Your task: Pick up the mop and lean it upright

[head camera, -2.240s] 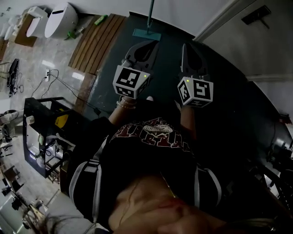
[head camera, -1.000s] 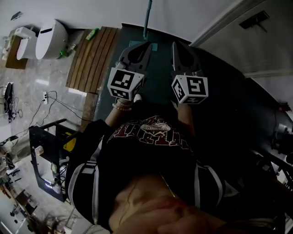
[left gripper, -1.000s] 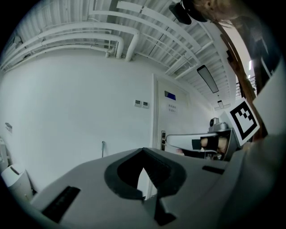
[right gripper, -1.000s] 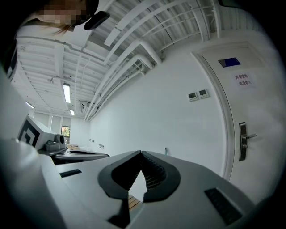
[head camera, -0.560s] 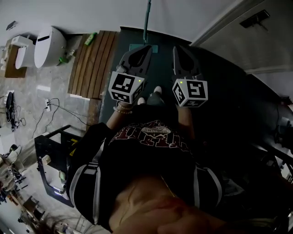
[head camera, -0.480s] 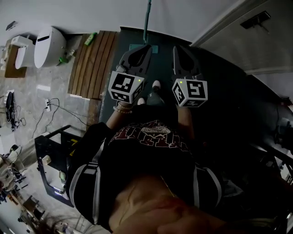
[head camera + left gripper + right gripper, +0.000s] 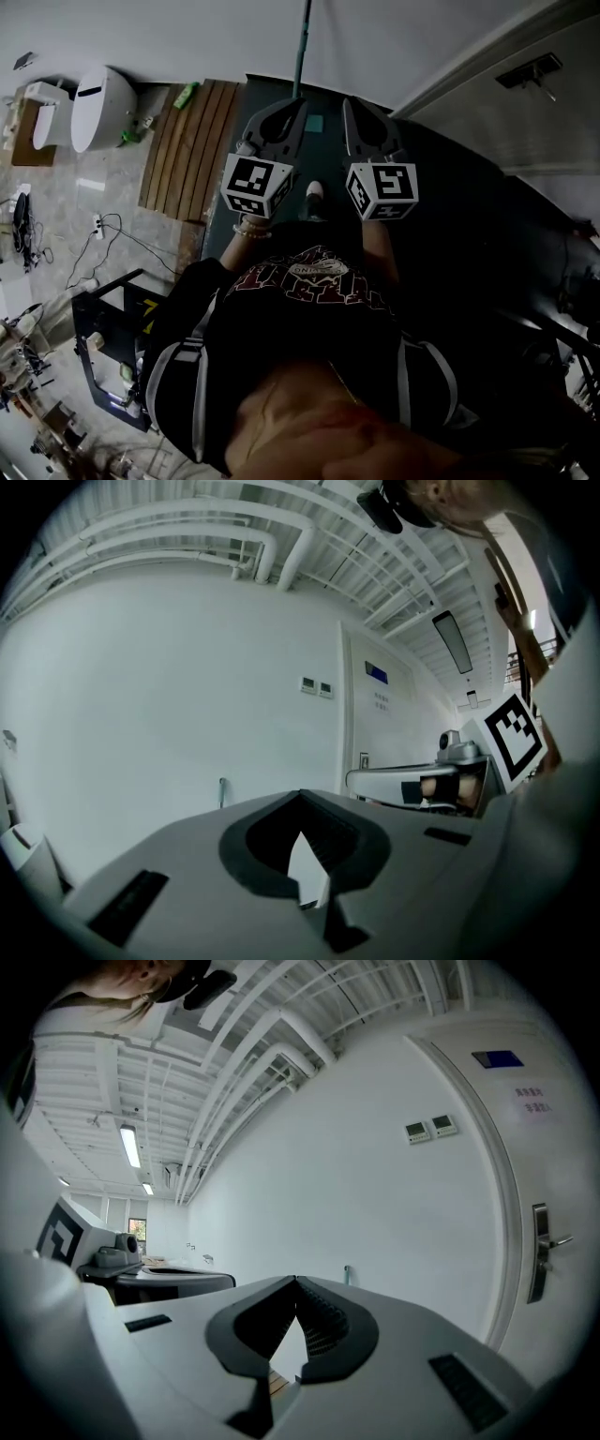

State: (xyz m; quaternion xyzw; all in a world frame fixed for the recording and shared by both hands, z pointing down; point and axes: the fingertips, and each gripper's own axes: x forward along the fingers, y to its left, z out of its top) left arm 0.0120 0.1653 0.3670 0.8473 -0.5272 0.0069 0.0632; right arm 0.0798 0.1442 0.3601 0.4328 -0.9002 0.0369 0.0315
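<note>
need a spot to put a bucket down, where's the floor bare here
Bare: the dark mat right of the right gripper, up to the pale wall. Also the pale floor left of the wooden slats, above the cables. Crowded: lower left, round the black cart.

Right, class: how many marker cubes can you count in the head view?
2. The left cube sits on the left gripper; the right cube sits on the right gripper, beside it. None seems hidden.

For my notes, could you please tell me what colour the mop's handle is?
Teal; the mop handle shows best in the head view.
</note>
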